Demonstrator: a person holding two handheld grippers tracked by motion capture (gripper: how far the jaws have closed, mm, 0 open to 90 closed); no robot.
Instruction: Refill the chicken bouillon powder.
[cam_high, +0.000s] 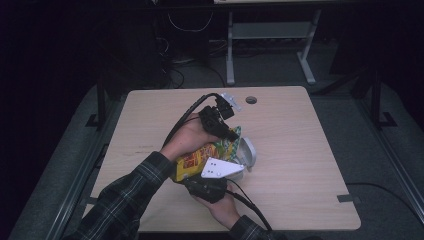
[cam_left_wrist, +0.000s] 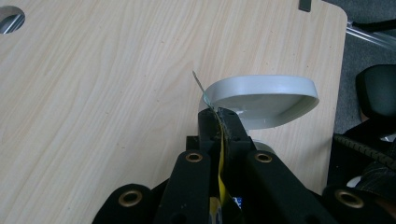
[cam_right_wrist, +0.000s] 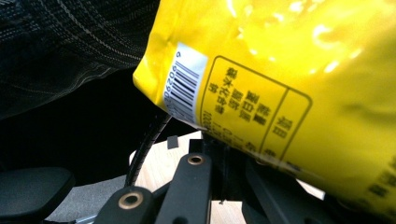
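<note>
Yellow snack bag (cam_high: 200, 159) is held up over the middle of the wooden table (cam_high: 300, 165), between both grippers. Left gripper (cam_high: 231, 134) comes in from the upper left and pinches the bag's top edge; in the left gripper view its jaws are closed tight on the thin yellow foil edge (cam_left_wrist: 221, 154), with a sliver of the seal poking out past the tips. Right gripper (cam_high: 210, 186) sits under the bag's near lower end, grey three-cornered plate (cam_high: 220, 168) on top, held in the person's right hand (cam_high: 225, 207). In the right gripper view the bag (cam_right_wrist: 289, 93) fills the upper right, barcode (cam_right_wrist: 184, 84) and printed label box facing the camera, bag bottom edge lying across the jaws; the jaws look drawn in on that edge, but the actual contact is hidden by the bag, so cannot tell for sure. Grey plastic bowl (cam_high: 248, 152) is just right of the bag on the table, tipped on its side; left gripper view shows it (cam_left_wrist: 266, 100) right behind the jaw tips, open side facing down toward the camera. Plaid sleeve (cam_high: 130, 195) on the left forearm. Round cable hole (cam_high: 251, 100) is near the far table edge.
</note>
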